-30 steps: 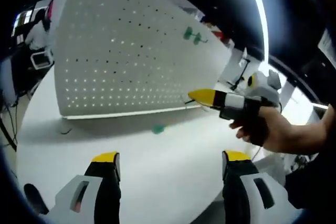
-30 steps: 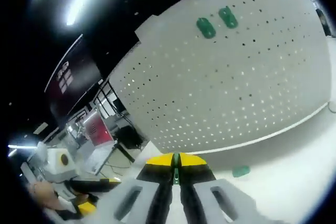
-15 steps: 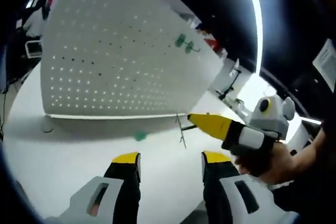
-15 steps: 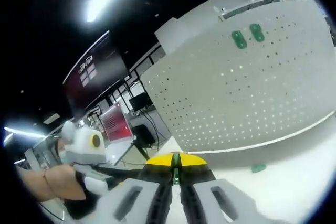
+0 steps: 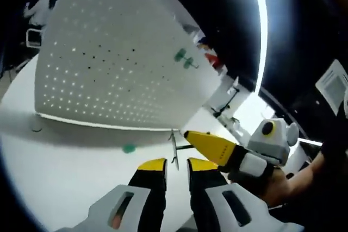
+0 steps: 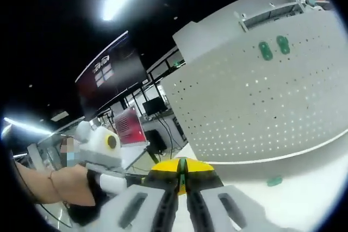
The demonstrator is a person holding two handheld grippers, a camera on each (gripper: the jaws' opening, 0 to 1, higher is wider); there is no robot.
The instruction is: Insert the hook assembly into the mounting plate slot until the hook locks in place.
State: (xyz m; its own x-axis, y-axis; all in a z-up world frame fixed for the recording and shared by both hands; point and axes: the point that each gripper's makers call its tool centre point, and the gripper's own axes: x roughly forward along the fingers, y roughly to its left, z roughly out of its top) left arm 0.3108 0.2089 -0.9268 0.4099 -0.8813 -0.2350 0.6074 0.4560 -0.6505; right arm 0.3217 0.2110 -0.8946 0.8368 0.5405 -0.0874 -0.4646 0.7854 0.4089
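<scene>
Pegboard [image 5: 109, 58]: white perforated plate, upright on table [image 5: 65, 150]; two green pieces [image 5: 184, 58] already mounted high on its face.
Hook [image 5: 174, 148]: thin wire part, pinched at the yellow tips of right gripper [image 5: 187, 134]; it hangs in the air in front of the board's lower edge, apart from it.
Right gripper: jaws closed together on the hook's green end [image 6: 182, 180].
Left gripper [image 5: 175, 165]: jaws nearly together, a narrow gap between, nothing held; tips just below the hook.
Loose piece [image 5: 129, 148]: small, green, on table near the board's foot.
Step, as judged: carrying hook to a hole.
Handling advice: keep the grip firm, level the prongs with a hole row, push square to the face until seated; left gripper may steady the wire.
</scene>
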